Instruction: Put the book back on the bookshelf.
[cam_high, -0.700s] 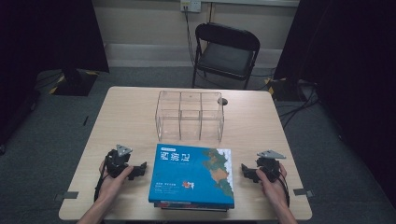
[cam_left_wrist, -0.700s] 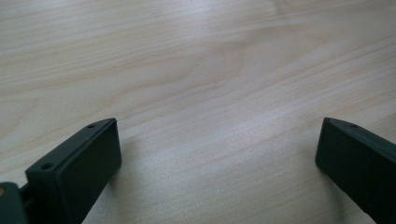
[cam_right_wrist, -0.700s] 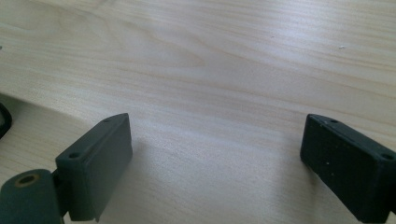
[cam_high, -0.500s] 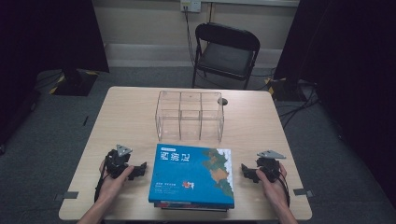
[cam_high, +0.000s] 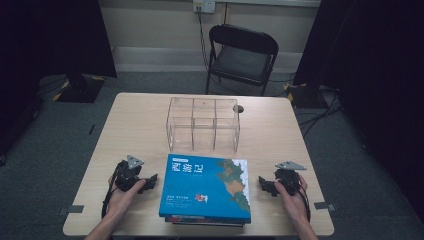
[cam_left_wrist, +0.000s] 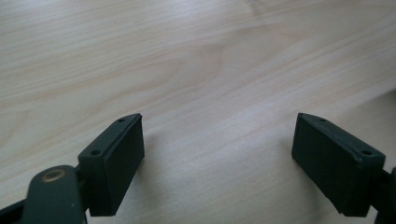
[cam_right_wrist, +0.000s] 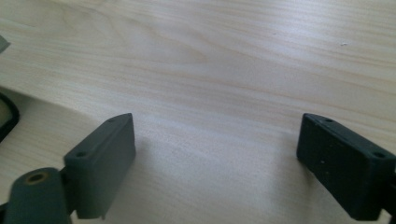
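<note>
Both pairs of fingers stand wide apart over bare table (cam_high: 280, 130), holding nothing: left gripper (cam_high: 150, 181) and right gripper (cam_high: 263, 184) flank the blue book (cam_high: 207, 187), which tops a stack at the near edge. Apparently nothing is moved yet; the clear organizer (cam_high: 202, 125) just beyond stands empty.

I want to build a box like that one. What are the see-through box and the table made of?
The see-through box looks like clear hard plastic, maybe acrylic: the table shows through its glossy walls and dividers. The table looks like pale wood or a wood-look laminate, with fine grain lines and a smooth, faintly shiny top in both gripper views.
</note>
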